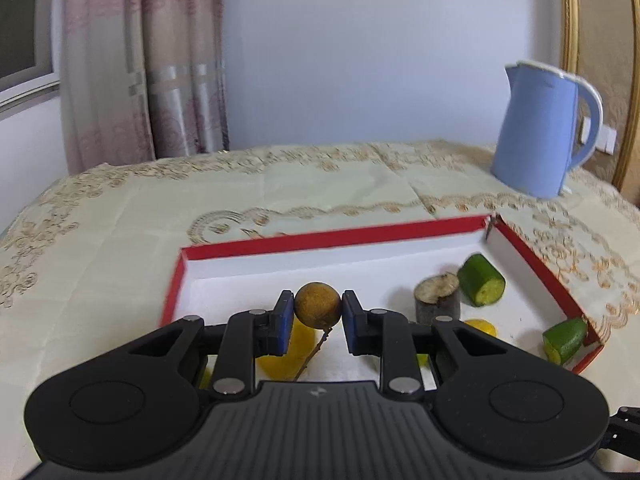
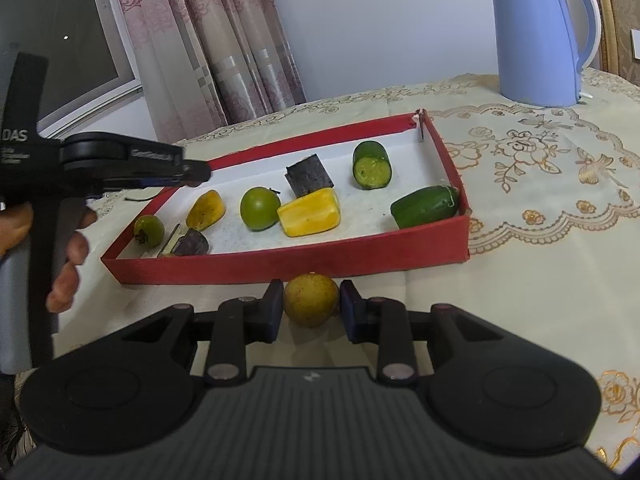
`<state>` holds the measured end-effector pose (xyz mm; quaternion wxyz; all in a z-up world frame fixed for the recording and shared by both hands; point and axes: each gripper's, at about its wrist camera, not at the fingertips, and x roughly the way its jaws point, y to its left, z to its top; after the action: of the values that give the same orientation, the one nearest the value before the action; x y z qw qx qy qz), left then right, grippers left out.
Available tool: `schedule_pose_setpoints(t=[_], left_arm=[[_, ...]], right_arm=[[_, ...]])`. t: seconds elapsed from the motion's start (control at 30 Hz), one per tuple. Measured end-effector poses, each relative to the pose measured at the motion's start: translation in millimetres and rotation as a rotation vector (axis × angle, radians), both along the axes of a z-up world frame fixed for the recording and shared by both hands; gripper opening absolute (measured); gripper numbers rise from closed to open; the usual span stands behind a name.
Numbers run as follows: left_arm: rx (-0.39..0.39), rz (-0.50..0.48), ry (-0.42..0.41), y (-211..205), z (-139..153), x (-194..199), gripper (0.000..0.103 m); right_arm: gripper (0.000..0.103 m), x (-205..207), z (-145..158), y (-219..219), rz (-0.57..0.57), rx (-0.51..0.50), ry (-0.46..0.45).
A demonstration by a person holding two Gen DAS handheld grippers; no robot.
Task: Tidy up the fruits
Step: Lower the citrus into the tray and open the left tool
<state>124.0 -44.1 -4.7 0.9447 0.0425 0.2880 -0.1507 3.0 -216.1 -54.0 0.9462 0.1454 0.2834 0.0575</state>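
Note:
My left gripper (image 1: 318, 307) is shut on a small brown round fruit (image 1: 318, 305) with a thin stem hanging below it. It hangs over the near part of the red tray (image 1: 332, 237) with a white floor. My right gripper (image 2: 311, 305) is shut on a yellow round fruit (image 2: 311, 299) just in front of the tray's near wall (image 2: 280, 266), above the tablecloth. In the tray lie a green round fruit (image 2: 260, 208), a yellow chunk (image 2: 310, 213), a yellow piece (image 2: 206, 210), two cucumber pieces (image 2: 371, 164) and dark pieces (image 2: 310, 175).
A blue kettle (image 2: 536, 36) stands on the patterned tablecloth (image 2: 520, 280) beyond the tray's far right corner. A person's hand (image 2: 64, 264) holds the left gripper's handle at the left. Curtains and a wall stand behind the table.

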Motion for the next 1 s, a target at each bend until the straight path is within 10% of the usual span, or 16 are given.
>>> schedule_pose_setpoints(t=[0.4, 0.63, 1.0], left_arm=[[0.065, -0.003, -0.022, -23, -16, 8, 0.027], [0.099, 0.015, -0.057, -25, -15, 2, 0.066], [-0.044, 0.091, -0.038, 21, 6, -28, 0.069]], right_arm=[[0.029, 0, -1, -1, 0.006, 0.003, -0.001], [0.029, 0, -1, -1, 0.005, 0.005, -0.002], [0.029, -1, -2, 0, 0.005, 0.007, -0.001]])
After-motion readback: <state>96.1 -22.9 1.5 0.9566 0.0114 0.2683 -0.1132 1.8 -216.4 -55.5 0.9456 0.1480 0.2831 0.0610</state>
